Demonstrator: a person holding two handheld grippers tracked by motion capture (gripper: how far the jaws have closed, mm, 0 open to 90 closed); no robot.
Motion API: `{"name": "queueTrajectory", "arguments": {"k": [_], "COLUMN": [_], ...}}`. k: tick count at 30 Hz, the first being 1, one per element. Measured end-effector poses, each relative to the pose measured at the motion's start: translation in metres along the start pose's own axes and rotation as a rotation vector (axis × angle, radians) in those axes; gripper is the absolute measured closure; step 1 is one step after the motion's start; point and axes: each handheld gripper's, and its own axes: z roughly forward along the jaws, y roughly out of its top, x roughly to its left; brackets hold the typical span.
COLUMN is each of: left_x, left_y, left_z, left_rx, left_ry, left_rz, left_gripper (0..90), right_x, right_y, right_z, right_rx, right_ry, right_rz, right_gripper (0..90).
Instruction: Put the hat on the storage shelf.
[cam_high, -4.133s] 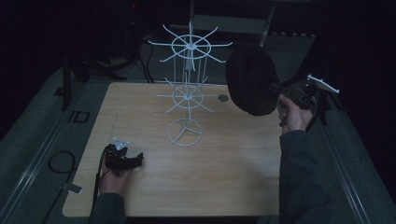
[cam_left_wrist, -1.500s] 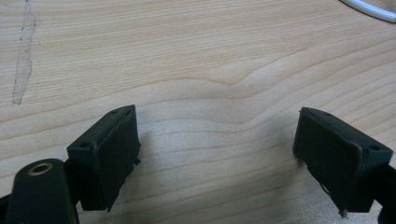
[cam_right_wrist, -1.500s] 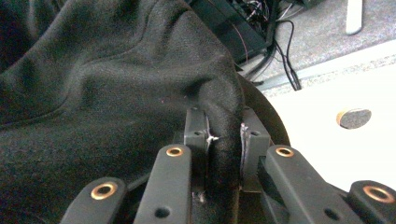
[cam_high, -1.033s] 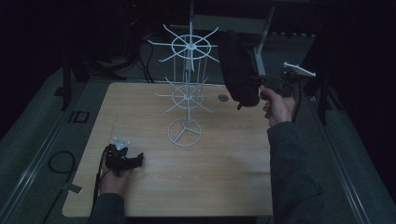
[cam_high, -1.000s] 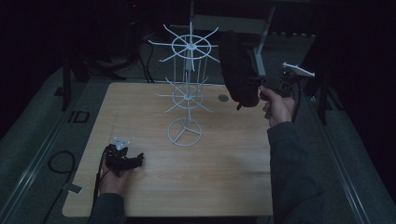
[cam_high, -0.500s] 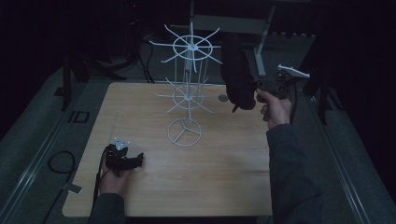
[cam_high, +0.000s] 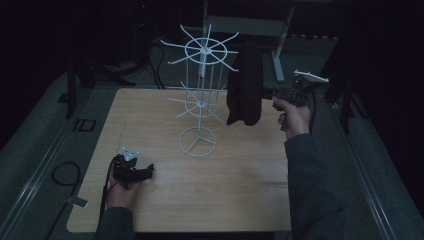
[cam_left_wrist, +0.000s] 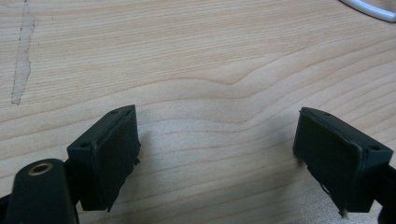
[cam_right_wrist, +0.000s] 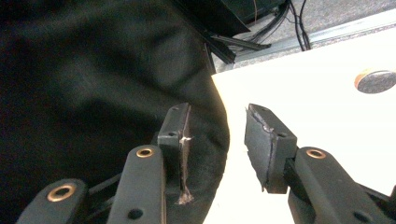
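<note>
Since four seconds back, my right tongs (cam_high: 274, 95) have carried the black cloth (cam_high: 245, 85) over to the white wire rack (cam_high: 202, 97), where it hangs; their jaws have just been opening, released beside its edge. My left tongs (cam_high: 142, 172) rest agape on the bench (cam_high: 235, 190).

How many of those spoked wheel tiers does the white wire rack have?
2. The upper tier sits at the top of the wire rack's pole, with a black cloth hanging at its right side; the smaller lower tier sits halfway down.
</note>
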Motion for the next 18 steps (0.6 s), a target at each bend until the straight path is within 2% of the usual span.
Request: {"name": "queueTrajectory", "arguments": {"k": [4,18], "left_x": [-0.0002,-0.0003], "left_y": [-0.0001,-0.0001], "left_z": [-0.0001,0.0000], "left_rx": [0.000,0.000], "left_ry": [0.000,0.000], "left_rz": [-0.001,0.000], "left_gripper": [14.9,14.9], "right_x": [0.0012,-0.0031], "right_y": [0.0010,-0.0025], "right_z": [-0.0024,-0.0043], "right_rx": [-0.007,0.001], "right_ry": [-0.006,-0.108], "right_rz": [-0.009,-0.053], "right_gripper": [59.8,60.0]}}
